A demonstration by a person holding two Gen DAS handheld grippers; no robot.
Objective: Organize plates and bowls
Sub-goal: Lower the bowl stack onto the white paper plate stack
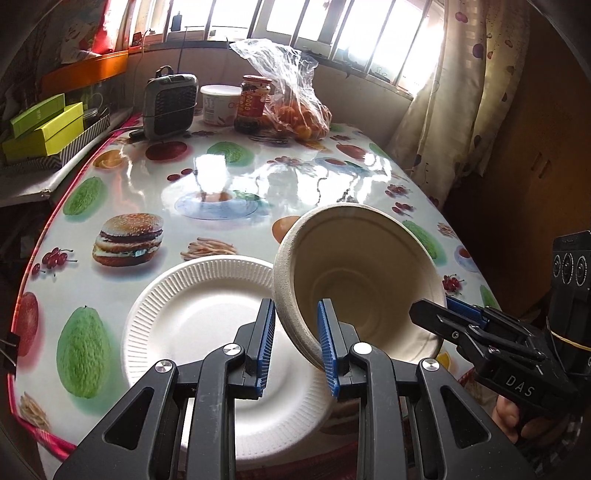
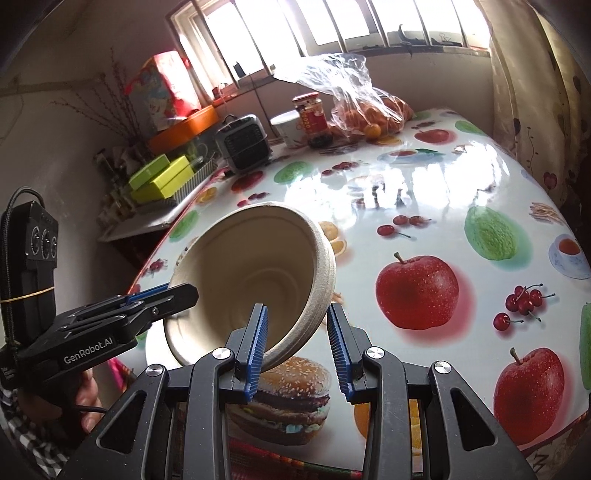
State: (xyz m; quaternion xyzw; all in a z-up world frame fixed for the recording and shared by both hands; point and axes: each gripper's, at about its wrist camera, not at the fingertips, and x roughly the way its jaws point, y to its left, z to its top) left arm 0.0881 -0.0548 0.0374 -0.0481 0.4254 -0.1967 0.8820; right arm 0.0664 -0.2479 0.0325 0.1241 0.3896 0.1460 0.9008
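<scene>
Gripping opposite rims, both tools (image 1: pixel 297 347) (image 2: pixel 297 347) hold the bowl (image 1: pixel 354 273) above the plate (image 1: pixel 199 325).

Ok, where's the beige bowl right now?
The beige bowl is off the table, tilted, gripped by its rim by the left gripper and right gripper, just right of the white paper plate in the left wrist view.

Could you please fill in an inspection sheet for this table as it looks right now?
Surface: glossy fruit-print tablecloth, strong window glare.
Job's things: white ribbed plate flat on the table; beige bowl tilted, held above it.
Clutter: small heater, white tub, jar, bag of oranges at the far edge.
Grippers: left gripper and right gripper each clamp the bowl's rim, on opposite sides.
Cables: one running to the heater.
Surroundings: barred window, curtain, green boxes.
</scene>
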